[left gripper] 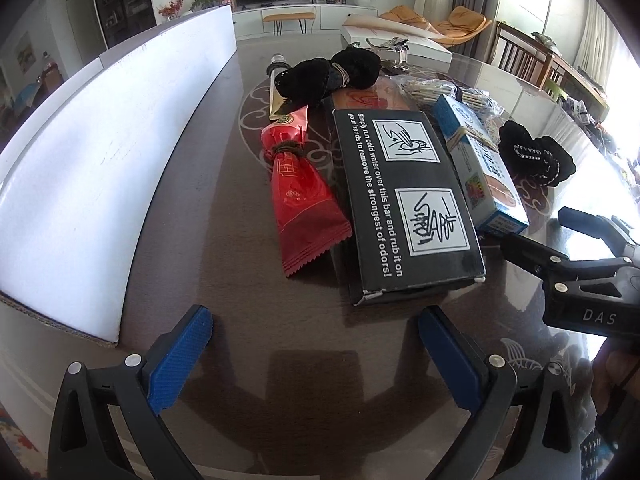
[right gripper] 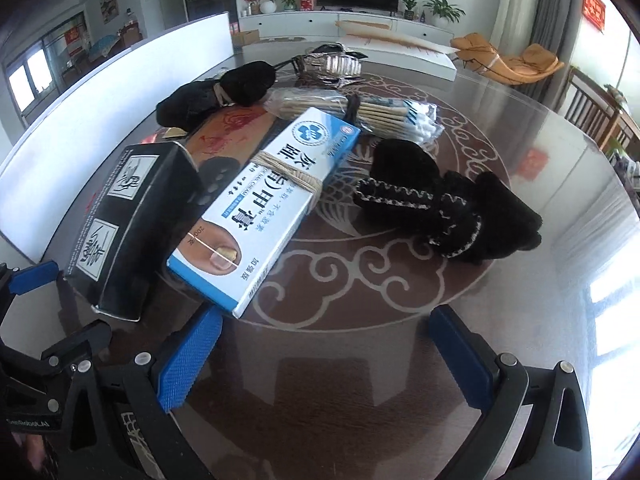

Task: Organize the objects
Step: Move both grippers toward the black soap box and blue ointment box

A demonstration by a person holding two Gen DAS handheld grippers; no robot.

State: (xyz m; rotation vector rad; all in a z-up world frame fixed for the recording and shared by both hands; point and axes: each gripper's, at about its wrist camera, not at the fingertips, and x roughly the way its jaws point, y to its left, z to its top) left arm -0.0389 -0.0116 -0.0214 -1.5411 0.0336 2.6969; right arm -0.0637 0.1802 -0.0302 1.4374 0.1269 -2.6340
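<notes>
A black box point(left gripper: 404, 200) with white print lies on the dark table, just beyond my open left gripper point(left gripper: 316, 344). A red packet point(left gripper: 298, 196) lies to its left, a blue-and-white box point(left gripper: 480, 168) bound with string to its right. A black fuzzy bundle point(left gripper: 328, 74) sits behind, another black fuzzy piece point(left gripper: 536, 154) at right. In the right wrist view my open, empty right gripper point(right gripper: 324, 352) is just short of the blue-and-white box point(right gripper: 264, 208). The black box point(right gripper: 132, 220) is to its left and the black fuzzy piece point(right gripper: 444, 204) to its right.
A long white box wall point(left gripper: 100, 168) runs along the table's left side. A bag of cotton swabs and sticks point(right gripper: 360, 110) lies behind the boxes. A white flat box point(left gripper: 396, 36) and a shiny clip point(right gripper: 336, 64) are at the far end. The right gripper point(left gripper: 580, 268) shows at right.
</notes>
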